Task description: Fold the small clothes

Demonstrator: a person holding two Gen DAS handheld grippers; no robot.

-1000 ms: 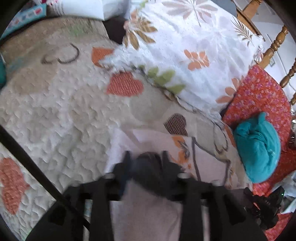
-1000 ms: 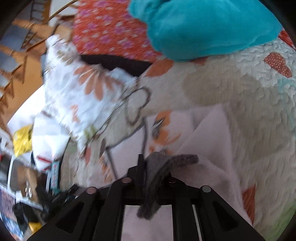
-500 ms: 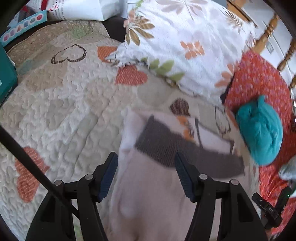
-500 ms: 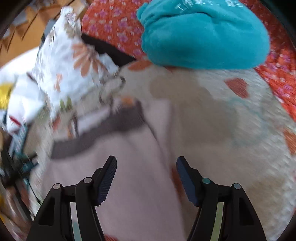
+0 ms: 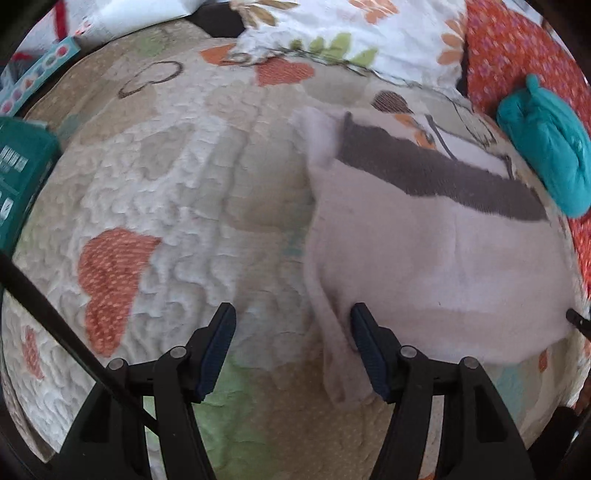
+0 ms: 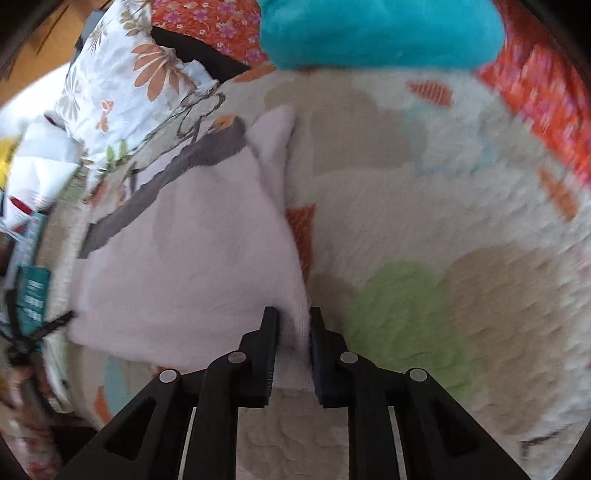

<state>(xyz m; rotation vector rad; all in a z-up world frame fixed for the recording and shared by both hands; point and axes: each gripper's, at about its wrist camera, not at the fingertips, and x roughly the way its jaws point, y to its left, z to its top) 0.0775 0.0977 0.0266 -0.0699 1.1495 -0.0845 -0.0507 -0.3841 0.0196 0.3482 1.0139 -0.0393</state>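
Two grippers work low over a quilt (image 5: 155, 192). Nearest in the left wrist view, the left gripper (image 5: 291, 347) stands with its jaws wide apart and nothing clamped; the garment's near left corner, a narrow pale flap, lies between them close by the right finger, and whether it touches the pad is hard to tell. In the right wrist view the right gripper (image 6: 293, 345) has its jaws drawn close on the garment's near right corner, with pale cloth pinched between the pads.

Beyond the fingers the garment (image 5: 424, 251), pale pink with a grey band (image 5: 436, 170) along its far edge, lies spread flat on the quilt, which is cream with orange hearts and green and tan patches. The right view is blurred toward its right edge.

Farther off, a teal bundle (image 5: 546, 147) sits just past the garment's far right corner, on a red floral cloth (image 5: 509, 48). A white pillow (image 5: 351, 33) with orange flowers lies at the far edge. A teal box (image 5: 18, 177) shows at the left edge.
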